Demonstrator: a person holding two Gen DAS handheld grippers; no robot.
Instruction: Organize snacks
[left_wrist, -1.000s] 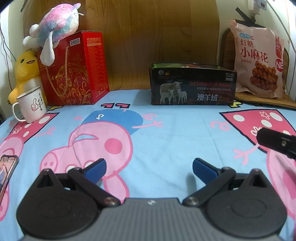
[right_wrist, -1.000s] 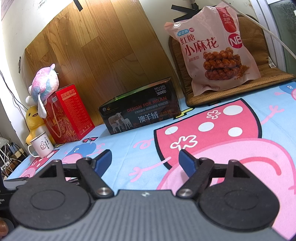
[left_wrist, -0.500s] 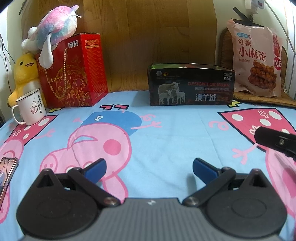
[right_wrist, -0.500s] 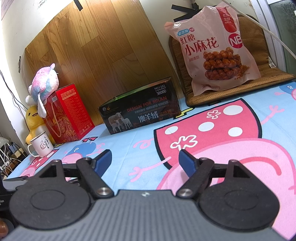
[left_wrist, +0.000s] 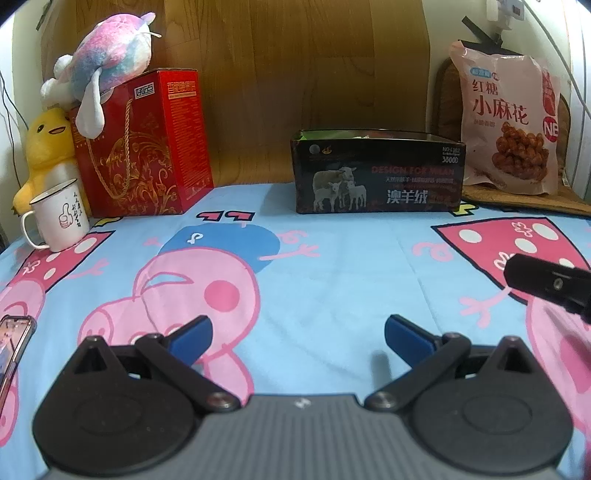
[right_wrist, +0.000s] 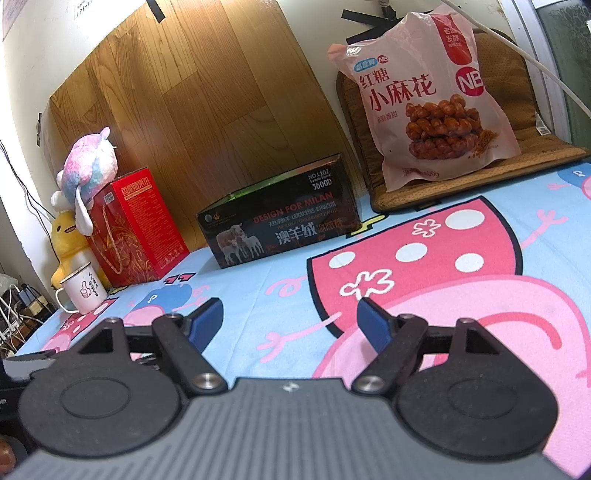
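Two hand-held grippers low over a cartoon-pig bedsheet, snacks at the far edge.

The left gripper (left_wrist: 297, 332) and right gripper (right_wrist: 290, 321) each have their blue-tipped fingers spread wide with nothing between them, above the light-blue sheet printed with pink pigs (left_wrist: 332, 273). The pink plastic bag of fried dough twists (right_wrist: 428, 99) stands at the far right, leaning on a brown woven cushion (right_wrist: 509, 151). Just left of it, against the wood-grain back panel (left_wrist: 295, 74), sits the open black cardboard box with a sheep picture (left_wrist: 376, 173). Far left stands a red gift box with gold cord (left_wrist: 147, 147) with a pastel plush toy (left_wrist: 99, 44) on top, beside a yellow plush duck (left_wrist: 48, 147) and a white enamel mug (left_wrist: 59, 218).
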